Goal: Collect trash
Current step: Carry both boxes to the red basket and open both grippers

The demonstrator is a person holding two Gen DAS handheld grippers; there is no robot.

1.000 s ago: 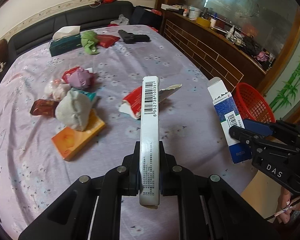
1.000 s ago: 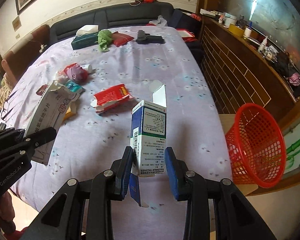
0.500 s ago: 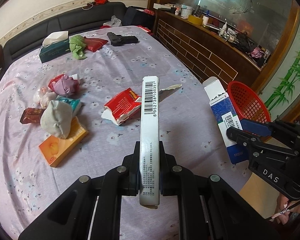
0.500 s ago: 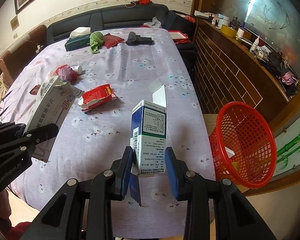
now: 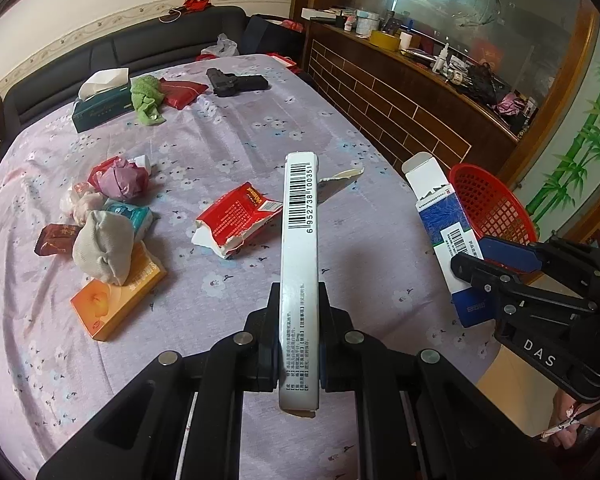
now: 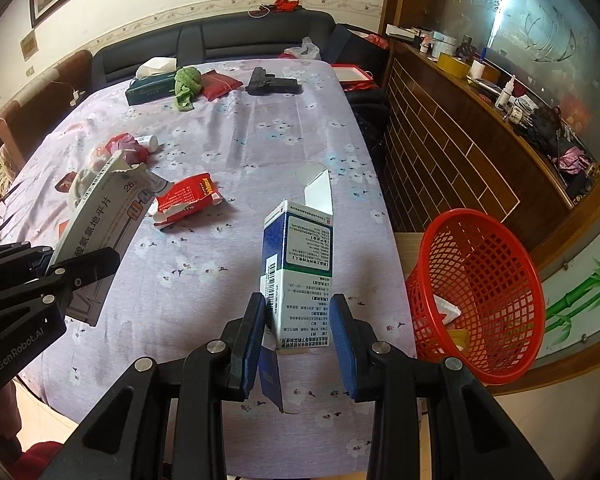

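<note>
My left tongs (image 5: 299, 354) pinch a flat white box (image 5: 299, 272) edge-on, barcode up, held above the table (image 5: 228, 148); my right tongs (image 6: 300, 334) clamp a blue and white carton (image 6: 298, 268), top flap open; the red basket (image 6: 488, 292) stands off the table's right edge, scraps lying in it, just beside the carton. On the lilac cloth: a torn red packet (image 5: 236, 220) nearest, then an orange box (image 5: 116, 300) under a grey bundled cloth (image 5: 102, 250), a brown sachet (image 5: 54, 240), a purple wad (image 5: 124, 180); at the far end a tissue box (image 5: 100, 102), green rag (image 5: 146, 98), red pouch (image 5: 182, 92), black toy pistol (image 5: 236, 82). Nothing lies between carton and basket.
</note>
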